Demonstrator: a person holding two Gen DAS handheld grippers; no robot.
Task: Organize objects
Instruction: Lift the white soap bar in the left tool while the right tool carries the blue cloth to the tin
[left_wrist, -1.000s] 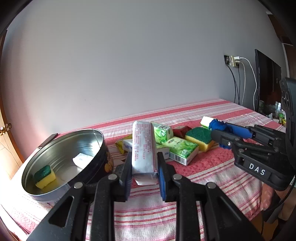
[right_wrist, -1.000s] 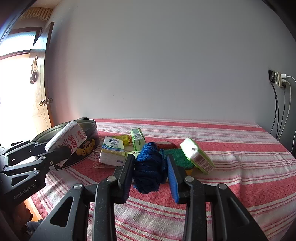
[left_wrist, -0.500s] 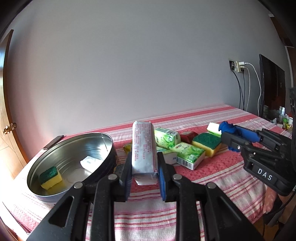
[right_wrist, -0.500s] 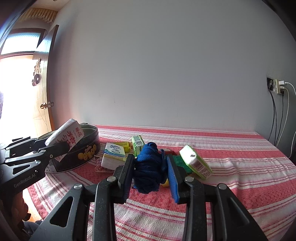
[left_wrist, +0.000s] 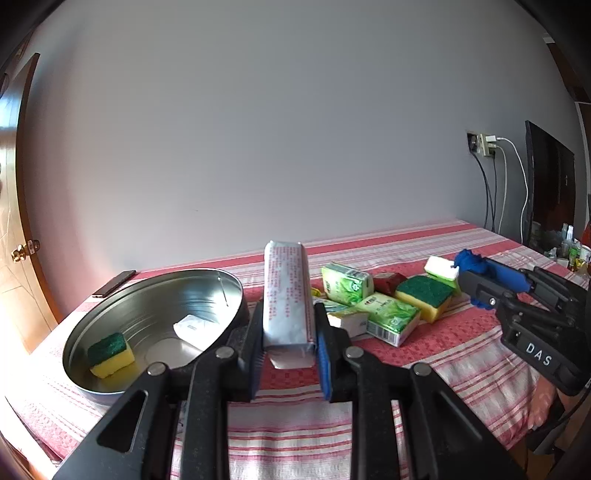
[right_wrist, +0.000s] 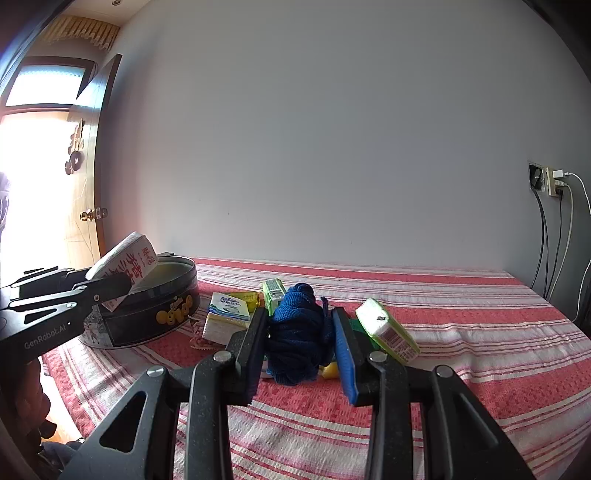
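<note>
My left gripper (left_wrist: 289, 334) is shut on a long white packet with red print (left_wrist: 287, 291), held above the red striped table just right of the round metal tin (left_wrist: 110, 321). The tin holds a yellow-green sponge (left_wrist: 110, 354) and a small white packet (left_wrist: 192, 326). My right gripper (right_wrist: 301, 332) is shut on a dark blue knitted cloth (right_wrist: 297, 328), held above the table to the right of the pile. The right gripper also shows in the left wrist view (left_wrist: 480, 280), and the left gripper with its packet (right_wrist: 125, 266) shows in the right wrist view, over the tin (right_wrist: 155, 314).
Green tissue packs (left_wrist: 388, 317), a yellow-green sponge (left_wrist: 424, 297), a red packet (left_wrist: 388, 280) and a white-blue tissue pack (right_wrist: 225, 317) lie mid-table. A dark phone (left_wrist: 114, 282) lies behind the tin. A wall outlet with cables (left_wrist: 484, 147) and a door (right_wrist: 88, 206) flank the table.
Both grippers have lifted and drawn back a little from the table, still holding their loads. The tin and the pile have not moved.
</note>
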